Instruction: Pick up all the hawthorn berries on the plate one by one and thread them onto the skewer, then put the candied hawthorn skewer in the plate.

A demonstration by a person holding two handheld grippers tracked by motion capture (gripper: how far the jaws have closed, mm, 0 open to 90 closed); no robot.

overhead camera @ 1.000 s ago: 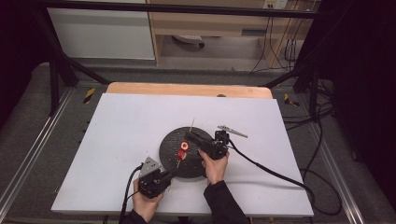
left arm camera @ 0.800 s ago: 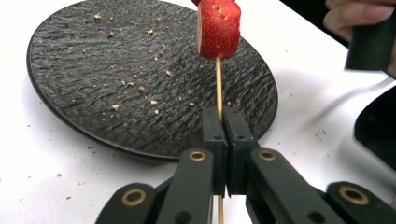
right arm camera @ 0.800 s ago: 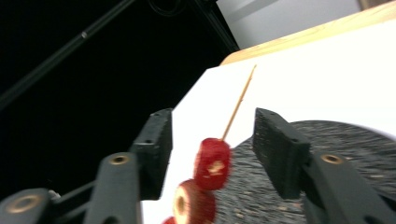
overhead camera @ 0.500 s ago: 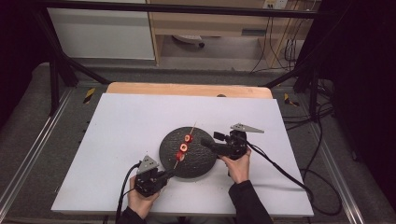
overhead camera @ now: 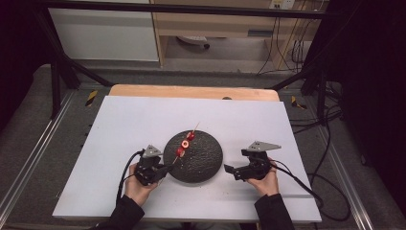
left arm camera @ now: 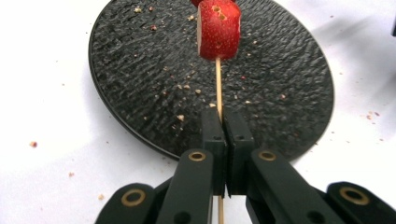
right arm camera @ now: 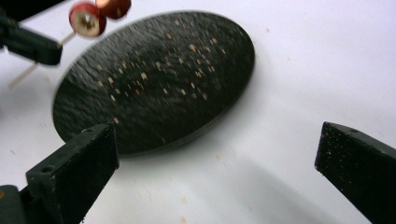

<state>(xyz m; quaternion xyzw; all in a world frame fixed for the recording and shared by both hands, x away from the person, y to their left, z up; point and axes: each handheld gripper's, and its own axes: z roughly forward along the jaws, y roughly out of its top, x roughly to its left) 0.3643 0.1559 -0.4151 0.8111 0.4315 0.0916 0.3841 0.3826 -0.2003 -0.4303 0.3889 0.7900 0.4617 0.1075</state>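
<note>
Item: wooden skewer (left arm camera: 218, 84), carrying two red fruit pieces (overhead camera: 185, 143), clamped near its bare end by the fingers of the left gripper (overhead camera: 163, 171). It slants up over the near-left rim of the plate, probably so crumbs fall onto the plate.

Item: round black plate (overhead camera: 203, 160), textured and crumb-strewn, near the middle of the white worktop (overhead camera: 119, 120), towards its near edge.

Item: right gripper (overhead camera: 230, 171), just off the plate's right rim, resting by the person's hand; its fingers (right arm camera: 74, 175) have just been opening and stand wide apart with nothing between them, likely having let go of the fruit.
</note>
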